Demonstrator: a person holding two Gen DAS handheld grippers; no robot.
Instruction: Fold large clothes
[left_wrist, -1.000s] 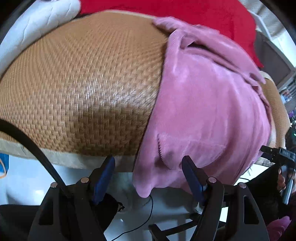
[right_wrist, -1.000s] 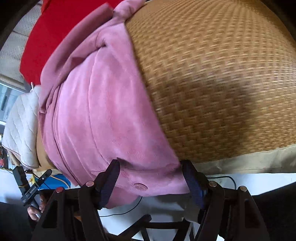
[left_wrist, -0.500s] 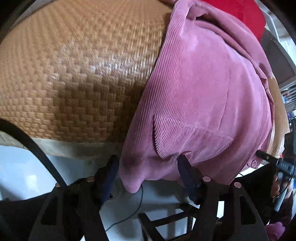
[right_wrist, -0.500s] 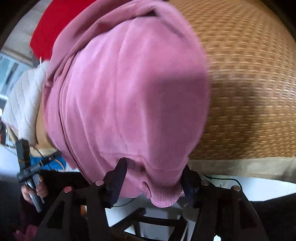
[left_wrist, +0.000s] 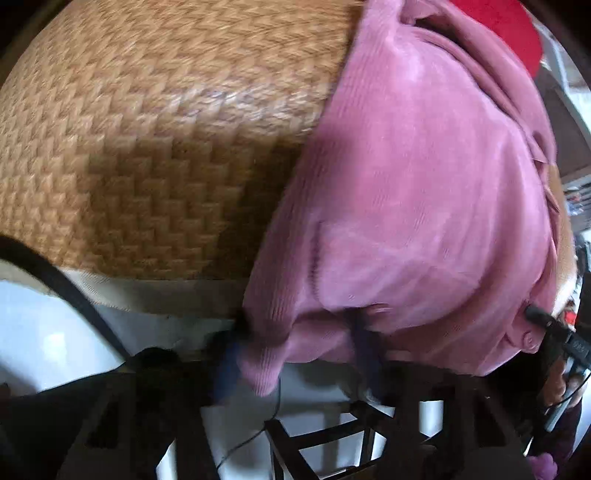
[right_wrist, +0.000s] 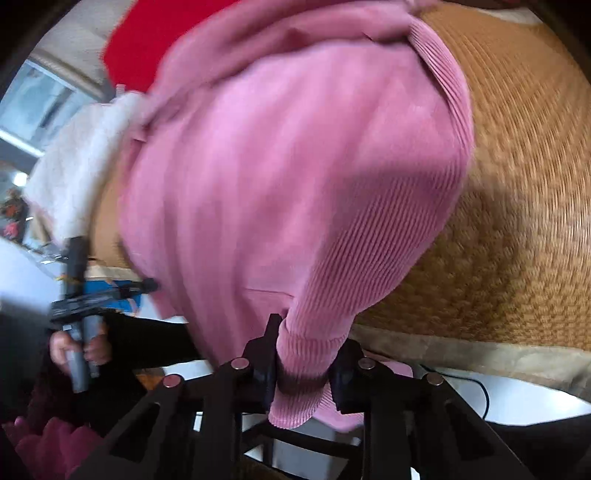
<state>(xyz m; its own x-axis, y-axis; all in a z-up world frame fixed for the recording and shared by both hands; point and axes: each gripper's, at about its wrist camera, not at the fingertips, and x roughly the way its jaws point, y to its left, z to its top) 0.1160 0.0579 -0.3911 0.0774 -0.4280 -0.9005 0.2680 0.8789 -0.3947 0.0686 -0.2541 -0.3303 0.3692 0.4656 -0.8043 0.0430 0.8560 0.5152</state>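
Firmly holding the pink hem at the mat's near edge

Clearly showing a pink corduroy garment (left_wrist: 424, 166) (right_wrist: 280, 177) spread over a woven mat (left_wrist: 147, 147) (right_wrist: 535, 192), with its lower hem past the near edge of the mat and hanging below the mat's pale border.

Seen from the right wrist: clamping a bunched corner of the hem with the right gripper (right_wrist: 310, 354), both dark fingers (right_wrist: 266, 354) pressed into the ribbed fabric from two sides, just off the near edge of the mat. Lifting that part of the garment above the mat, so that the fabric bulges and throws a shadow on the weave beside it.

Seen from the left wrist: reaching the other hem corner with the left gripper (left_wrist: 297, 332), also at the near edge of the mat. Having one rolled corner of fabric hanging between the blue fingers (left_wrist: 229, 362). Too blurred to tell whether pinching it or only around it.

Carrying a pink button (left_wrist: 528, 338) near the hem, off the near edge of the mat.

Beyond the far side of the mat, a red cloth (left_wrist: 509, 33) (right_wrist: 147, 51), touching the top of the garment. Next to it, at the mat's far corner, a white quilted cloth (right_wrist: 74, 177). Across the near edge of the mat, a black cable (left_wrist: 55, 273).
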